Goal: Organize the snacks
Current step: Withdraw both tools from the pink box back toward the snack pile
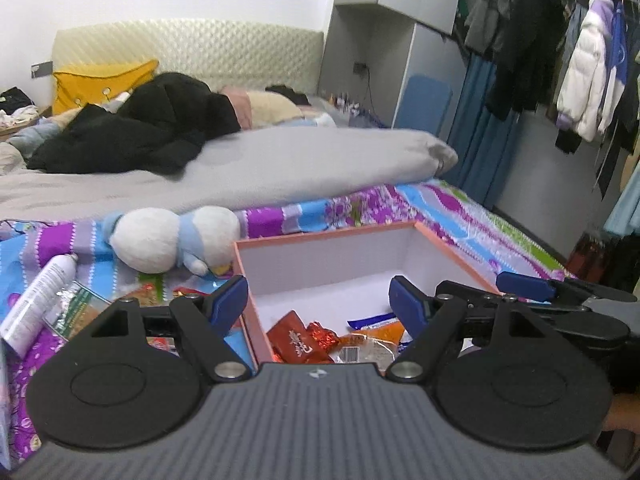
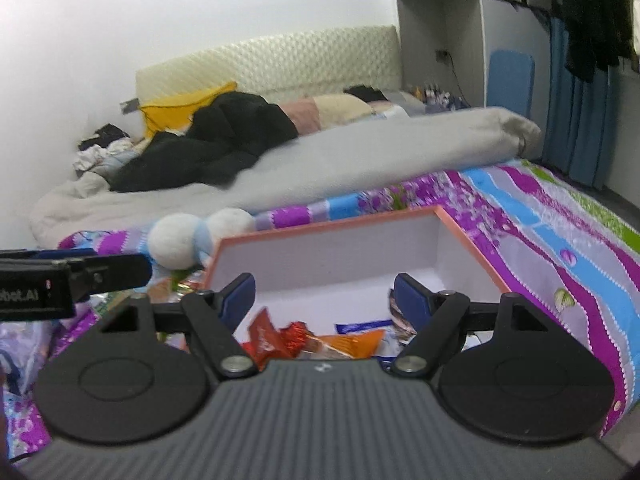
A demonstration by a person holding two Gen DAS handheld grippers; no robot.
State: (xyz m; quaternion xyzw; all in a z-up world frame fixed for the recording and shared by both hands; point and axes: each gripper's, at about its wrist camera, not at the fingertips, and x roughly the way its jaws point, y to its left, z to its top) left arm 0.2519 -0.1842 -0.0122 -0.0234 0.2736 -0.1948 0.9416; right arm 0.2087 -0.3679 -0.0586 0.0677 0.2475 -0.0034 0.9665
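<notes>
left gripper (image 1: 316,300) jaws wide, empty, right gripper (image 2: 324,296) same, both over pink-rimmed box (image 1: 332,236), red snack packet (image 1: 294,338) inside at 6 o'clock

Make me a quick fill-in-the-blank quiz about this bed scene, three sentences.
1. The red snack packet lies inside the ____ with the orange rim.
2. The white tube lies on the sheet to the ____ of the box in the left wrist view.
3. The left gripper has its jaws ____, with nothing held.

Missing words: box; left; open
</notes>
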